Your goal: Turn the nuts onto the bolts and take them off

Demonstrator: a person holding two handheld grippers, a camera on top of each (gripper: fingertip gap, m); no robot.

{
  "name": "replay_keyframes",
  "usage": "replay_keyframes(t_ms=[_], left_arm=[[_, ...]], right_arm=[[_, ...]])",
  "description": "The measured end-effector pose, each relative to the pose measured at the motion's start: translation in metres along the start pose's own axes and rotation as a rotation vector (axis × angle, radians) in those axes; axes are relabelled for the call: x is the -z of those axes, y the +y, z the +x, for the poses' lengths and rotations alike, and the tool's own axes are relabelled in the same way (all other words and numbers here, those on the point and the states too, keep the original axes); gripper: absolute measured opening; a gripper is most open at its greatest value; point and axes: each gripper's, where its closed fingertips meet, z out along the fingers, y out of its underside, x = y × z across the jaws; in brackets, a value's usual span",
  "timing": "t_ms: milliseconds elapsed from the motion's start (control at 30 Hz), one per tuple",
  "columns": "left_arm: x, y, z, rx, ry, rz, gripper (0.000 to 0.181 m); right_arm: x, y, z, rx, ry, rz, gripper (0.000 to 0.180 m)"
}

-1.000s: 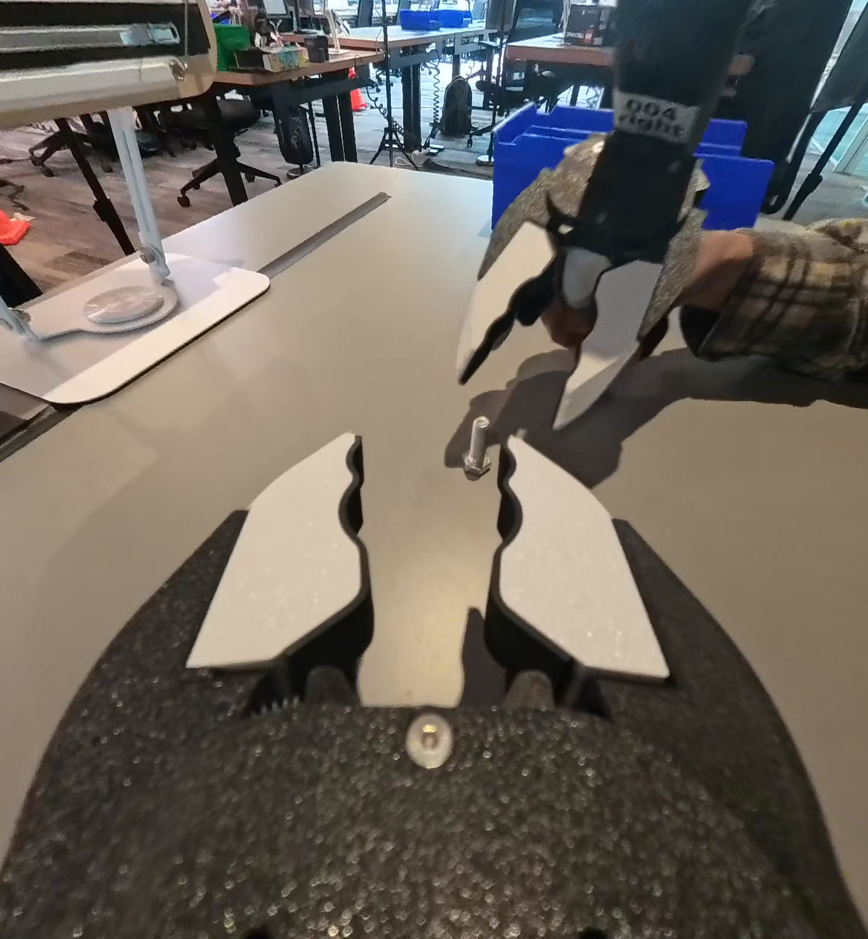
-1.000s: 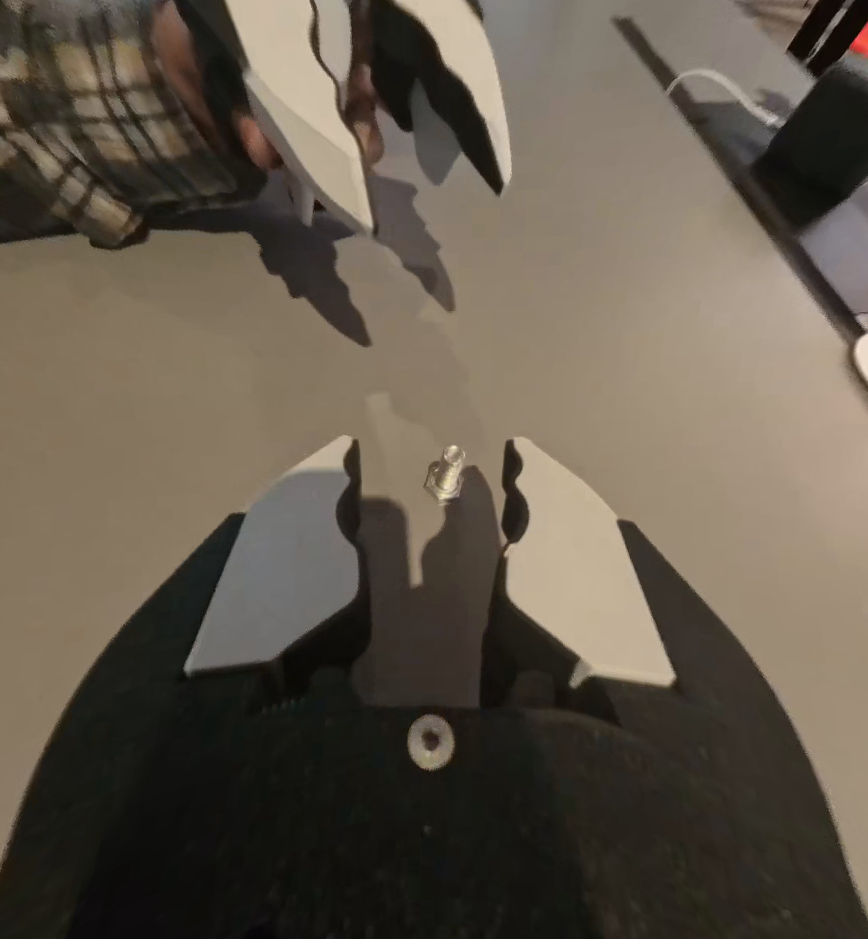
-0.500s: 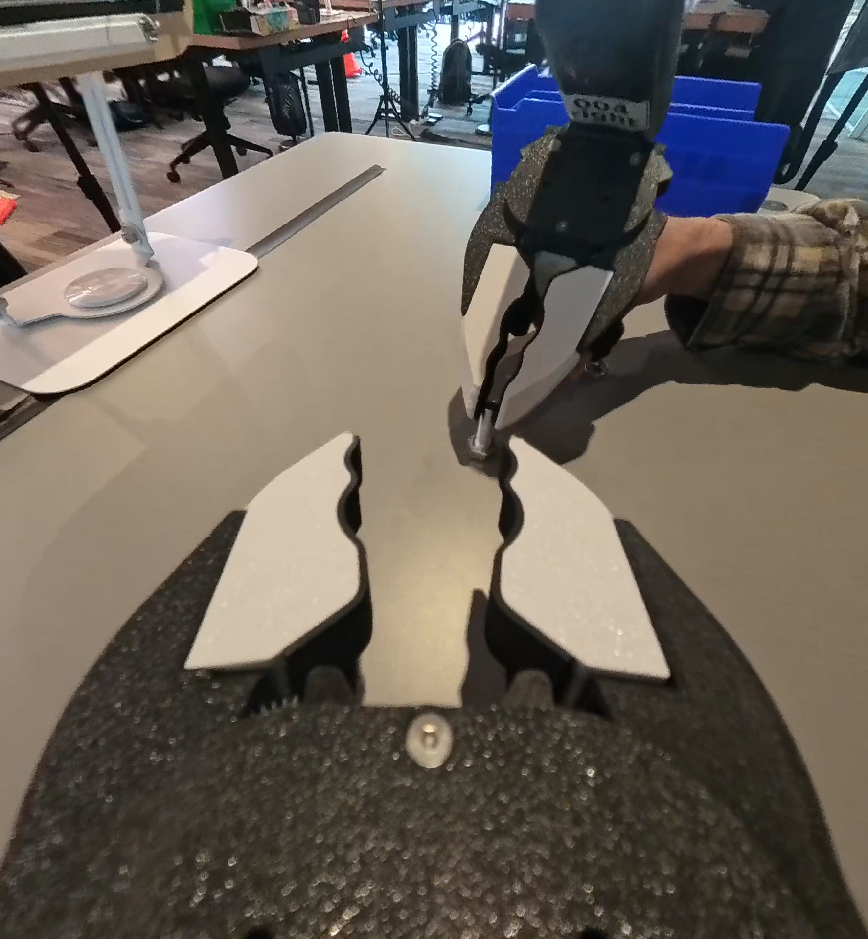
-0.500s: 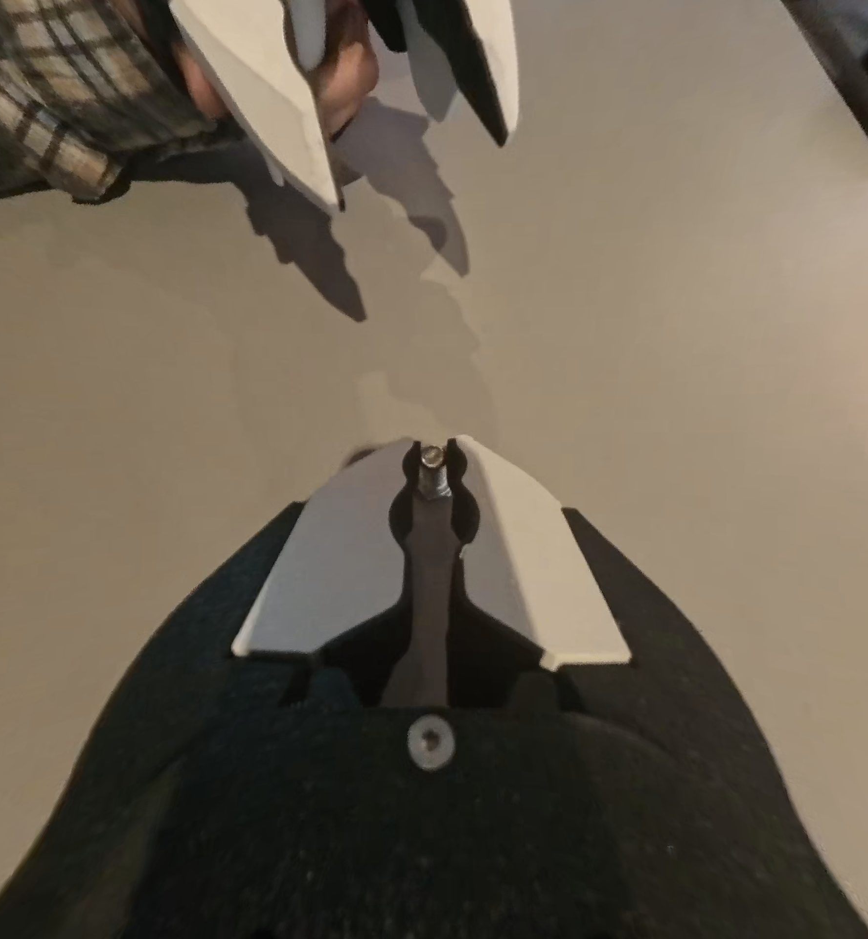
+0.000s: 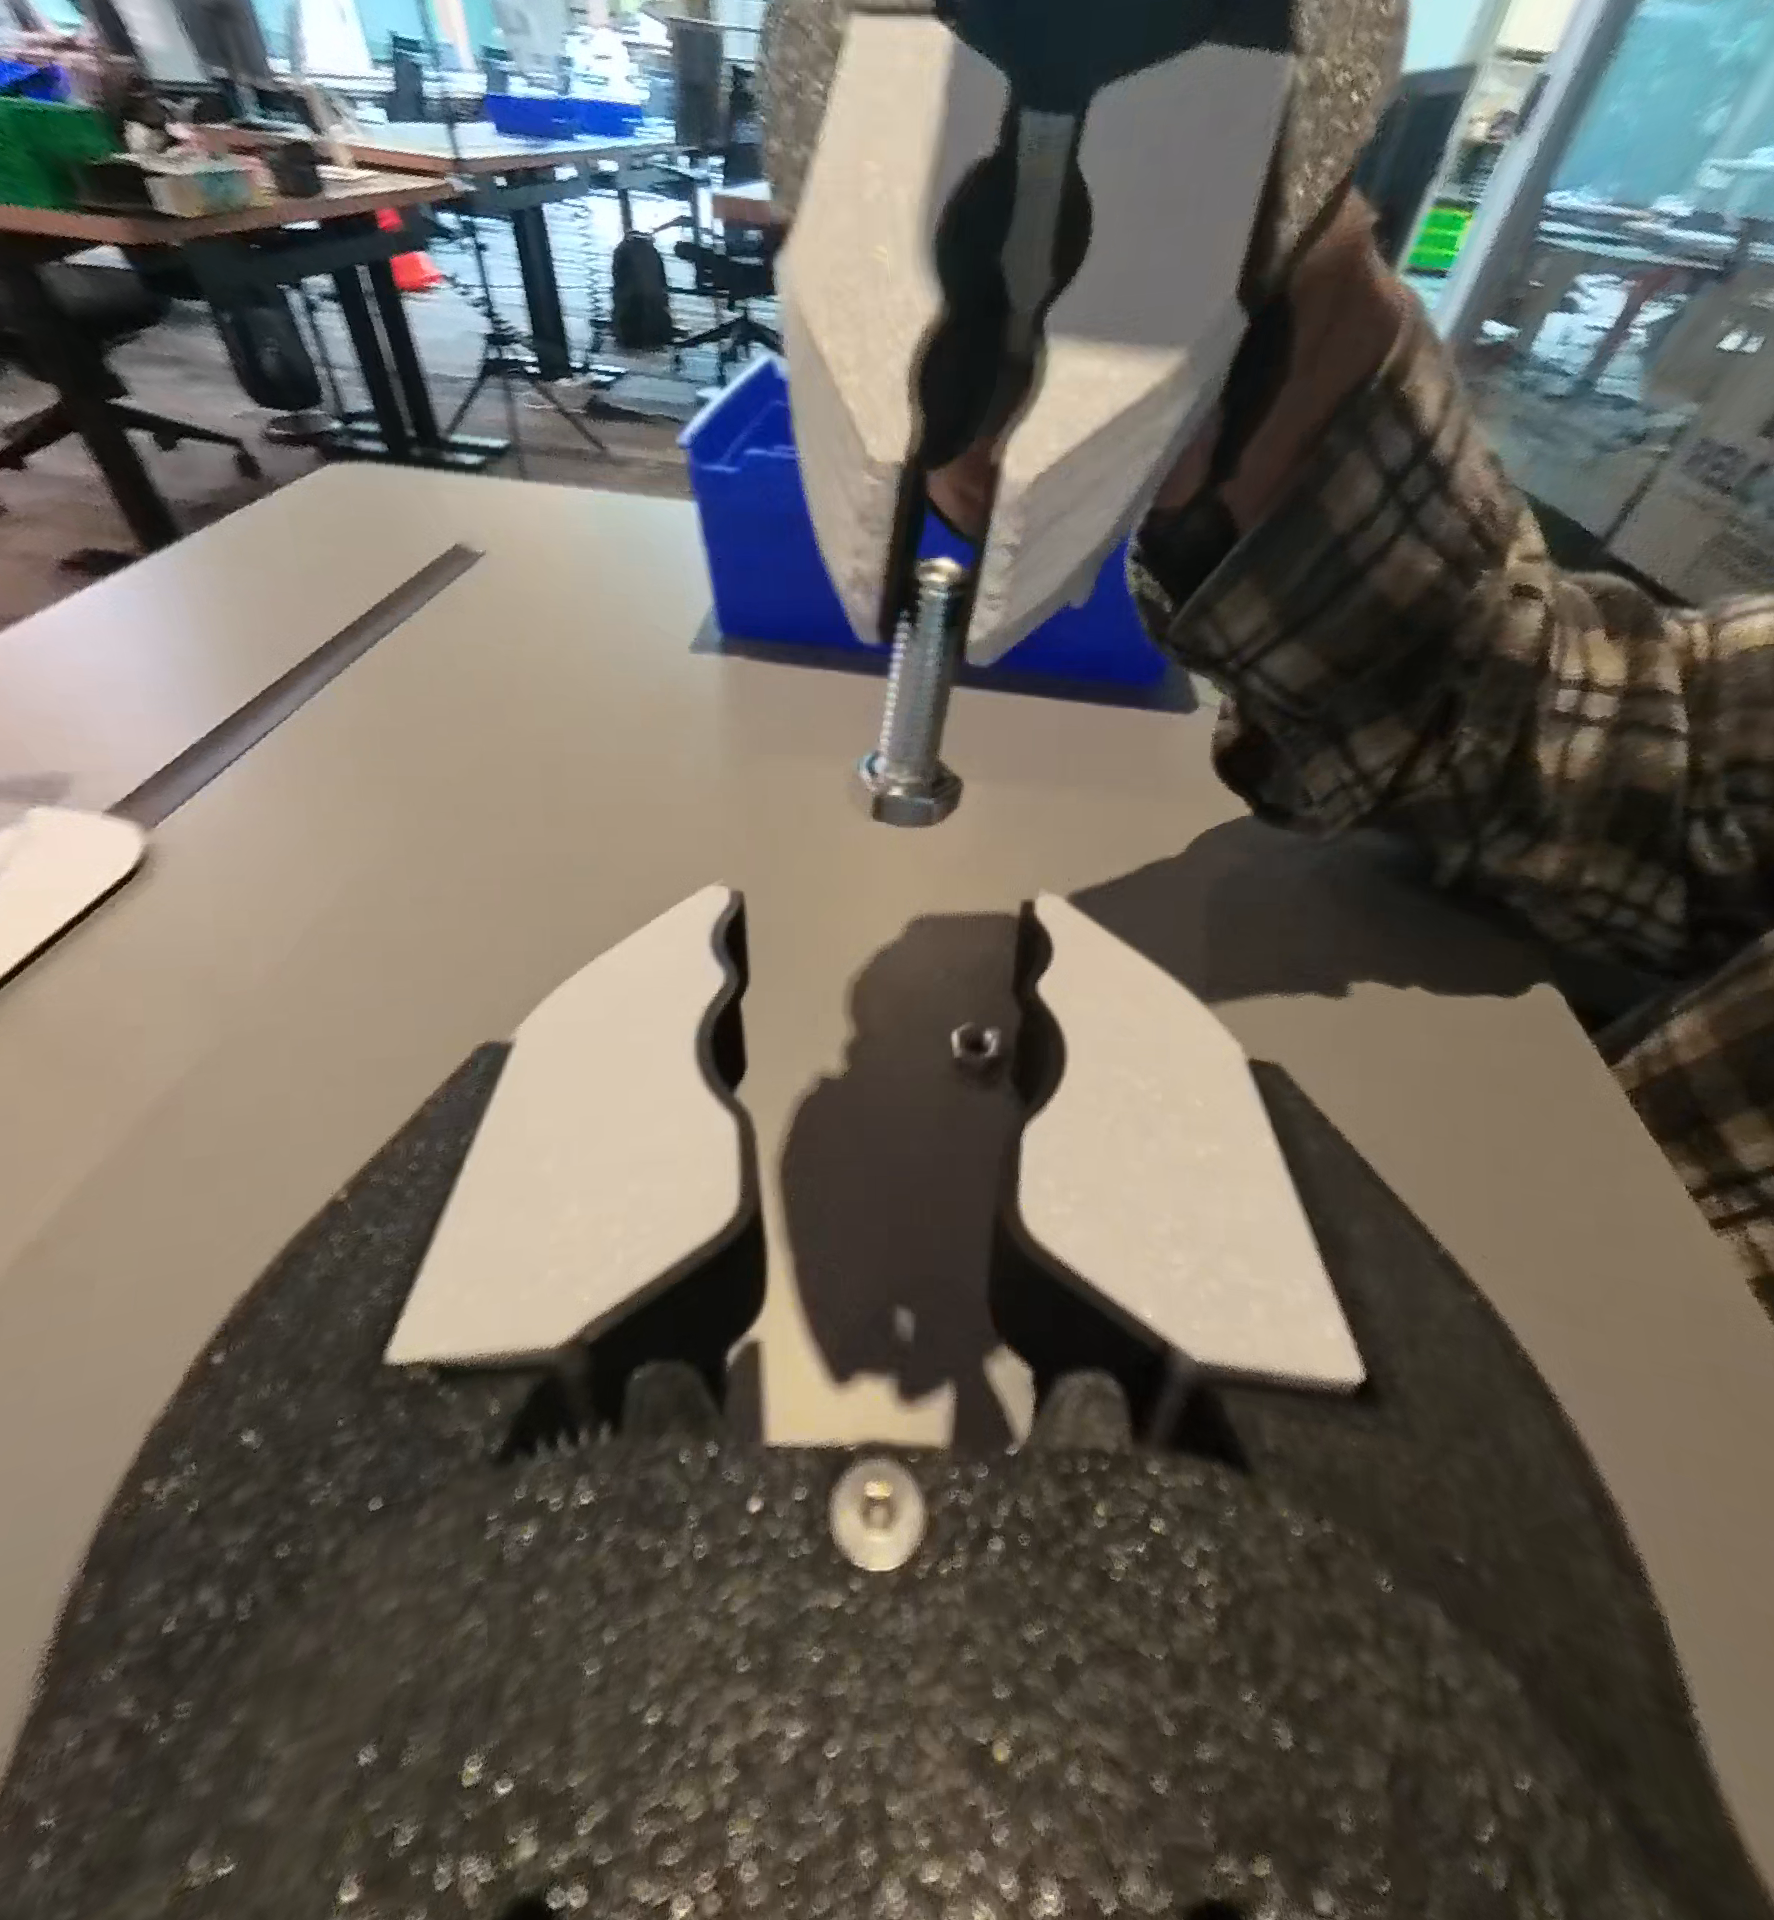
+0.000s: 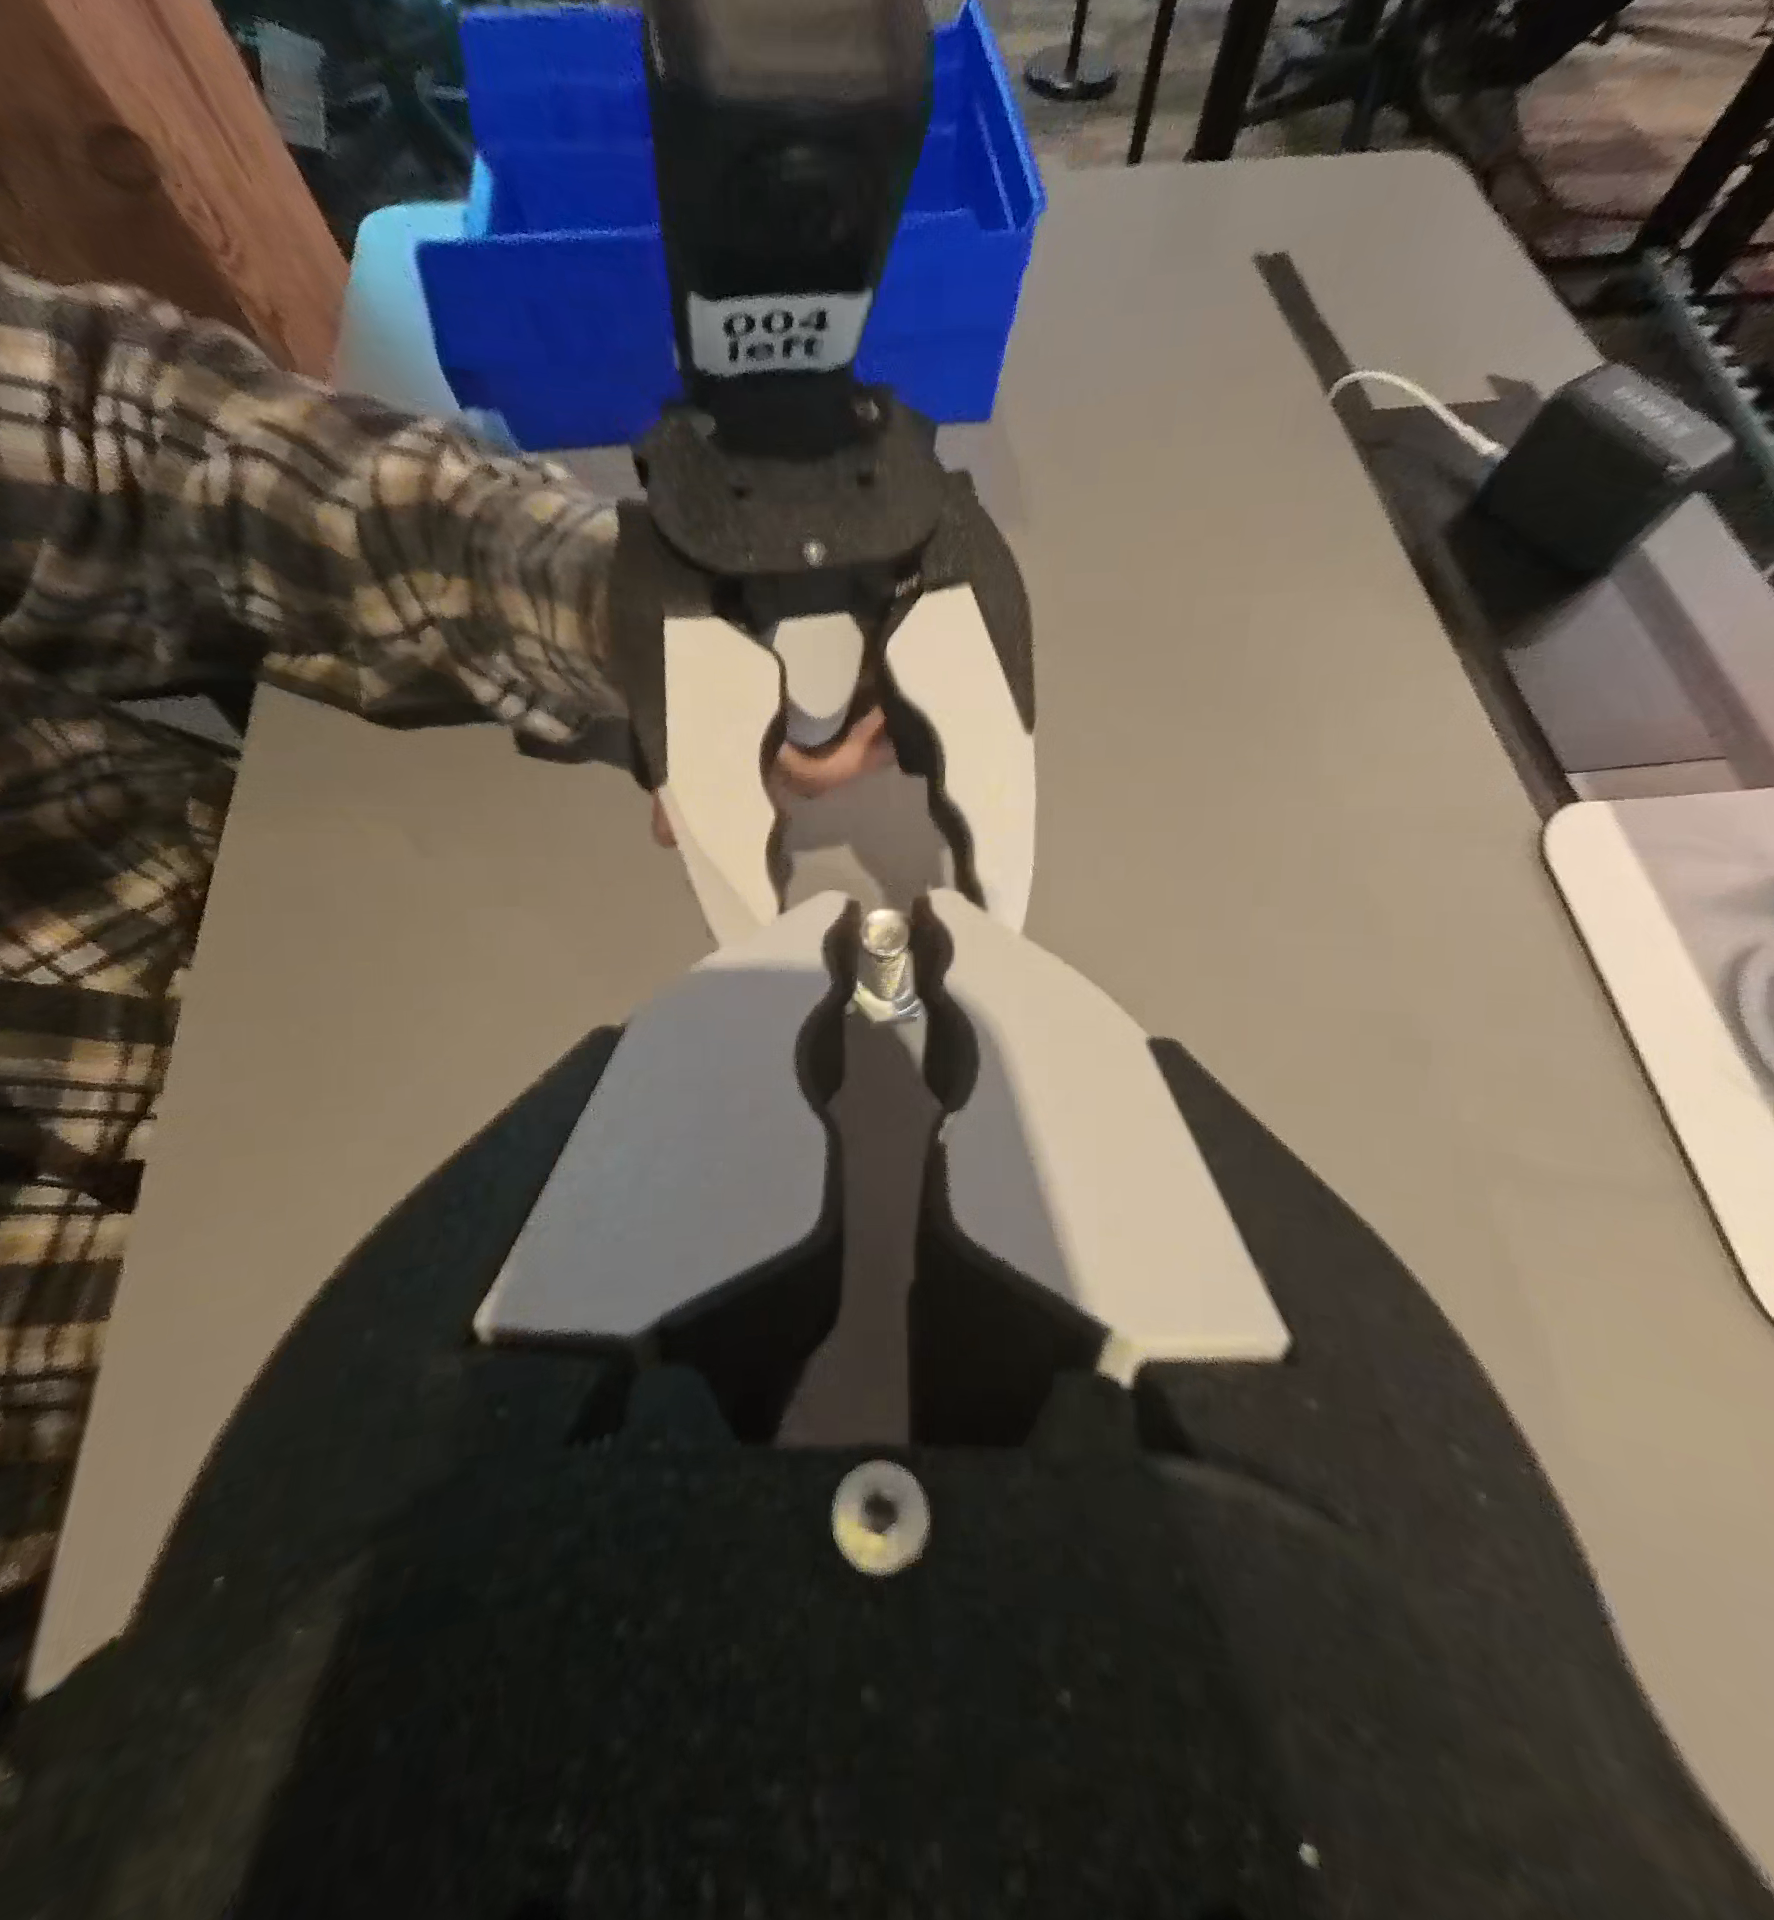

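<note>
**Bolt up in the air, nut on the table**

The bolt (image 5: 912,717) hangs head-down at upper center, threaded end pinched by the right gripper (image 5: 930,613). A small nut (image 5: 968,1037) lies on the grey table (image 5: 447,883) in shadow, between the fingers of the left gripper (image 5: 883,914), which is spread wide, grasping nothing. Blue bin (image 5: 758,520) behind.
</note>
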Motion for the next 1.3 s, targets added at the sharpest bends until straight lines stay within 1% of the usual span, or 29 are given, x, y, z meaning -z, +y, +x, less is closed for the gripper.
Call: replay_keyframes(t_ms=[67, 133, 233, 500, 867, 1167, 1300], left_arm=[[-0.015, -0.008, 0.009, -0.023, 0.038, 0.006, 0.048], [-0.027, -0.016, 0.015, -0.030, 0.056, 0.056, 0.043], [-0.036, -0.015, 0.022, -0.017, 0.087, 0.051, 0.042], [-0.032, -0.022, 0.024, -0.019, 0.073, 0.081, 0.040], [-0.031, -0.023, 0.027, -0.034, 0.071, 0.079, 0.029], [-0.030, -0.023, 0.024, -0.002, 0.069, 0.080, 0.027], [-0.030, -0.023, 0.025, 0.016, 0.083, 0.086, 0.022]], right_arm=[[0.010, -0.001, -0.001, -0.033, 0.000, 0.025, 0.009], [0.016, 0.000, -0.001, -0.066, -0.004, 0.026, 0.009], [0.018, 0.001, -0.003, -0.076, -0.021, 0.015, 0.009], [0.004, 0.006, -0.010, -0.078, -0.072, -0.042, 0.009], [0.003, -0.001, -0.011, -0.084, -0.081, 0.001, 0.009], [0.003, -0.003, -0.012, -0.059, -0.077, 0.008, 0.009], [0.004, -0.004, -0.012, -0.051, -0.077, 0.013, 0.009]])
